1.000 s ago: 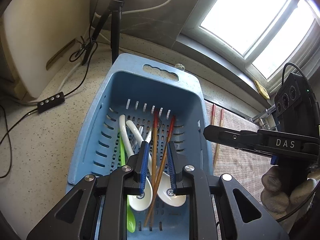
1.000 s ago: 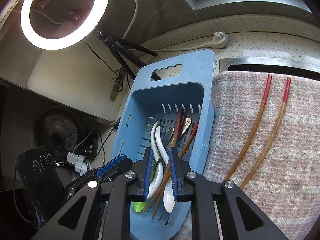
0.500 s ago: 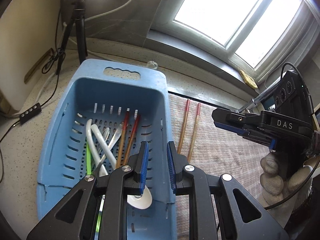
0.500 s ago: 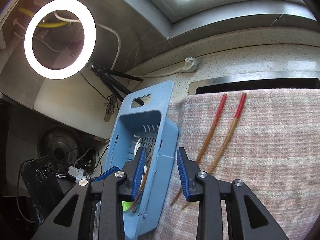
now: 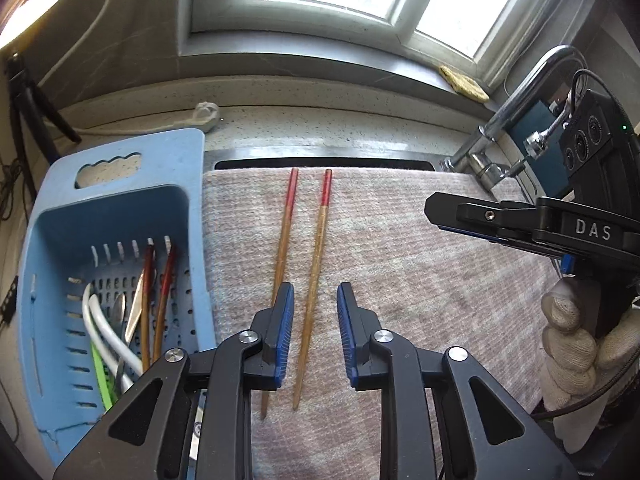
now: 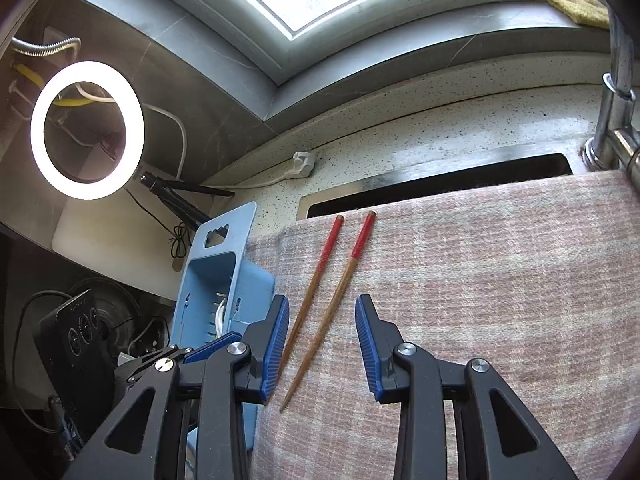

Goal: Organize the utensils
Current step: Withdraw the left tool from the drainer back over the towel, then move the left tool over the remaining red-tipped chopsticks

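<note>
Two wooden chopsticks with red ends point(image 5: 283, 240) point(image 6: 316, 280) lie side by side on a pink-grey cloth point(image 5: 420, 288) point(image 6: 500, 288). My left gripper point(image 5: 315, 300) hovers over their near halves; its jaws are opening, with nothing gripped and the right chopstick showing on the cloth in the gap. My right gripper point(image 6: 322, 308) is open above the same pair, and is seen side-on point(image 5: 436, 208) in the left wrist view. To the left, a blue slotted basket point(image 5: 120, 196) point(image 6: 224, 264) holds white spoons point(image 5: 100, 328), a green one, metal utensils and two more chopsticks point(image 5: 160, 304).
A chrome faucet point(image 5: 516, 108) point(image 6: 616, 80) rises at the cloth's far right corner, with a dark sink gap point(image 6: 440, 188) behind the cloth. A ring light point(image 6: 86, 130) on a tripod, a white board point(image 6: 100, 240) and cables are left of the basket. A gloved hand point(image 5: 572, 336) holds the right gripper.
Both grippers have swung right, from above the basket to above the cloth and its two chopsticks. Both pairs of jaws now stand wider apart than a second ago.
</note>
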The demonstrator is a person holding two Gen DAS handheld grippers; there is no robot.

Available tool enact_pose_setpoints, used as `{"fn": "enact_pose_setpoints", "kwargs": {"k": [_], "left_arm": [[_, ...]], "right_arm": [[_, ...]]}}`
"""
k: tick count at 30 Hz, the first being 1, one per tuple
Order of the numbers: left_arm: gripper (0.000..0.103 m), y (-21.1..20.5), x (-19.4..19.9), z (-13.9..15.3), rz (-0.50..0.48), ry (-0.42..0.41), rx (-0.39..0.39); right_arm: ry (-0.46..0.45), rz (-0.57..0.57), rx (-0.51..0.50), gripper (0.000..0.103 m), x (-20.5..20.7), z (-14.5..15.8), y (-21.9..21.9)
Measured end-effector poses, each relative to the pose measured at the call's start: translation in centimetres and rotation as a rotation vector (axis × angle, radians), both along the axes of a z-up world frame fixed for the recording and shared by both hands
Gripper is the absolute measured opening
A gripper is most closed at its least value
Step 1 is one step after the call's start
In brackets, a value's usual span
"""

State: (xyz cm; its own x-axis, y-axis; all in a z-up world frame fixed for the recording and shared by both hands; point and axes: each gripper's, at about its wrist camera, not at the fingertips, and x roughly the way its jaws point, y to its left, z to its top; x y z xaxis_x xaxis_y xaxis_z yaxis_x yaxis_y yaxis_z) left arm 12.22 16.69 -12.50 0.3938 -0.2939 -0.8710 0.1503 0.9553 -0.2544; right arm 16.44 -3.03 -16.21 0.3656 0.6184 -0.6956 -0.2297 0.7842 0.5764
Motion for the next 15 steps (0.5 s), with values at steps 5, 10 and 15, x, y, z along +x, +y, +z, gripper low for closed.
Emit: {"fn": "enact_pose_setpoints", "kwargs": {"k": [5,10,15], "left_arm": [[0.045,-1.3,2.4,-1.2,-0.036,0.061,0.055],[0.046,-2.6,4.4,-2.6,-0.083,0.117,0.107],[0.046,-3.5,5.8,-4.1,-0.110,0.161,0.184]], "right_arm": [[0.014,-0.052,0.020,0.031,0.1,-0.1,-2.6],[0.039,-0.097,0.040,0.031,0.0,-0.7,-5.0],[0.054,-0.136,0.060,0.031,-0.1,-1.3,-7.1]]}}
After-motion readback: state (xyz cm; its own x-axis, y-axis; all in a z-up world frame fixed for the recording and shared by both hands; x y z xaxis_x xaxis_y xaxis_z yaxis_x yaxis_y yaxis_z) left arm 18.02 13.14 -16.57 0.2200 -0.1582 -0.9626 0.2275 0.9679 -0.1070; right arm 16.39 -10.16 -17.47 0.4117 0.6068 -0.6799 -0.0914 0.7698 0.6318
